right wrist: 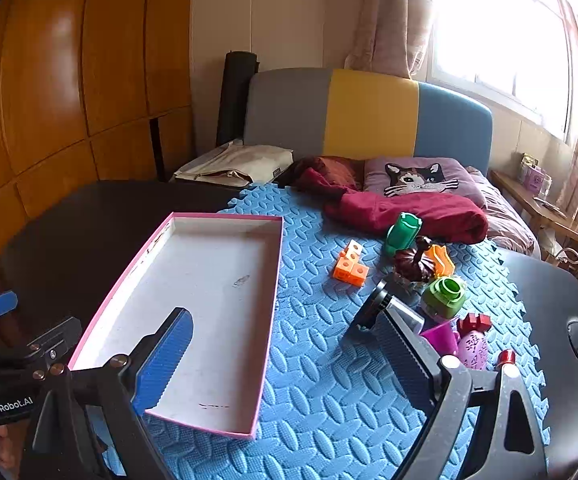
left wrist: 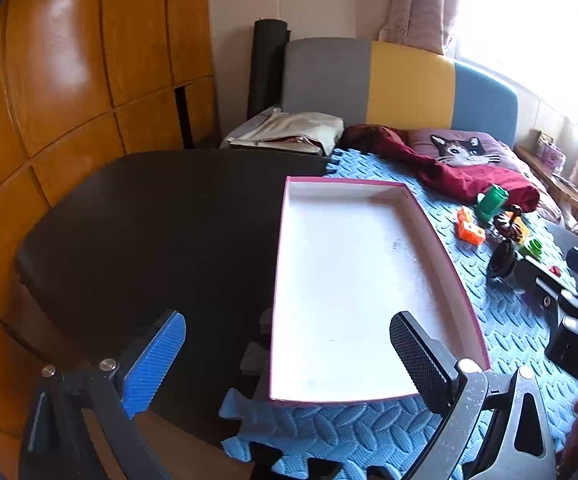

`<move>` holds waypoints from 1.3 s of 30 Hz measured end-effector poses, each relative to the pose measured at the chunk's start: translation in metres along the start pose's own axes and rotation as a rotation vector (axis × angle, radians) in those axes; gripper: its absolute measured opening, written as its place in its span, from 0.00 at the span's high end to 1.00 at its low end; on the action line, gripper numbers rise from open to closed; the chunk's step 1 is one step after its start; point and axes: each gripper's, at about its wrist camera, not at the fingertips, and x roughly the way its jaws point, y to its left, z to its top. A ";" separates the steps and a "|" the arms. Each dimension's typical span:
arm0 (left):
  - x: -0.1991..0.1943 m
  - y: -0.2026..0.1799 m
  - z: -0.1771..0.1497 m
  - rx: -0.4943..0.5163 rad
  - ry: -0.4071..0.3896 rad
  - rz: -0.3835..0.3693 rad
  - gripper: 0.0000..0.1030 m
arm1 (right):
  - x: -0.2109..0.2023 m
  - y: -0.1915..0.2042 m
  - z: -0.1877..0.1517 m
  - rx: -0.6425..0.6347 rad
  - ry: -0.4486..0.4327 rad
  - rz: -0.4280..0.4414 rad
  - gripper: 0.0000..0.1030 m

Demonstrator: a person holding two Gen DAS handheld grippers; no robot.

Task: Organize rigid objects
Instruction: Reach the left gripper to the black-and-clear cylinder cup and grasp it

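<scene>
A shallow pink-rimmed box with a white inside lies empty on the blue foam mat. To its right lies a heap of toys: an orange block piece, a green bottle, a dark brown pumpkin-like piece, a green cap piece, a black wheel, a purple cup, a pink egg, red pieces. My left gripper is open and empty over the box's near end. My right gripper is open and empty over the mat.
A dark table lies under the mat and shows at the left and at the right. Behind are a red garment, a cat pillow, a folded cloth, a grey-yellow-blue headboard and a wooden wardrobe.
</scene>
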 end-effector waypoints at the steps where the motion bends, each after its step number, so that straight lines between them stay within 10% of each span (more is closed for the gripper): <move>1: 0.000 -0.002 0.000 0.001 0.001 -0.012 0.00 | -0.002 -0.005 0.001 0.004 -0.009 -0.005 0.08; 13: 0.000 -0.030 0.006 0.090 -0.007 -0.094 0.00 | -0.048 -0.071 0.021 0.062 -0.222 -0.137 0.03; 26: 0.010 -0.084 0.019 0.198 0.037 -0.251 0.01 | -0.020 -0.275 -0.020 0.686 0.029 -0.241 0.06; 39: 0.049 -0.188 0.034 0.418 0.088 -0.344 0.01 | 0.001 -0.304 -0.052 0.806 0.088 -0.168 0.12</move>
